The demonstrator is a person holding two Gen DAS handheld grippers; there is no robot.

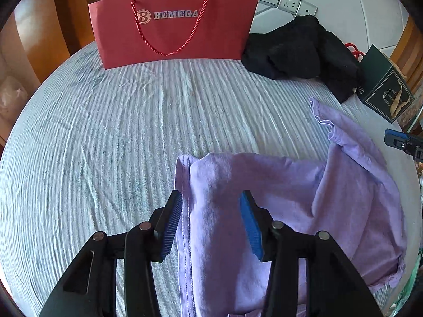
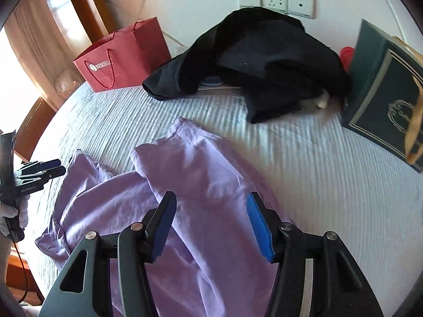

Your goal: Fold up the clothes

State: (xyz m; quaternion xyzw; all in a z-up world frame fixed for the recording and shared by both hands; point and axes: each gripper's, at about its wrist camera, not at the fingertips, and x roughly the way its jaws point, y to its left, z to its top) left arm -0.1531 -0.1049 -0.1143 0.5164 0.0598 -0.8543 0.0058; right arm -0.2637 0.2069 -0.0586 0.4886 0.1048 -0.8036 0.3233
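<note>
A crumpled lilac garment [image 1: 290,198] lies on the striped pale sheet [image 1: 105,132], its stitched hem running under my left gripper [image 1: 211,198]. That gripper stands open, blue pads apart, with the cloth lying loose between and below them. In the right wrist view the same garment [image 2: 201,163] spreads out in folds, and my right gripper [image 2: 211,198] hangs open above it, its pads clear of the fabric. The left gripper [image 2: 39,171] shows at that view's left edge, held by a gloved hand [image 2: 15,214]. The right gripper's tip [image 1: 401,142] peeks in at the far right of the left wrist view.
A heap of black clothes [image 2: 264,60] lies at the head of the bed below wall sockets [image 2: 275,0]. A red paper bag [image 1: 171,26] stands at the back left, and a dark green gift bag [image 2: 383,92] at the back right. A wooden frame edges the bed.
</note>
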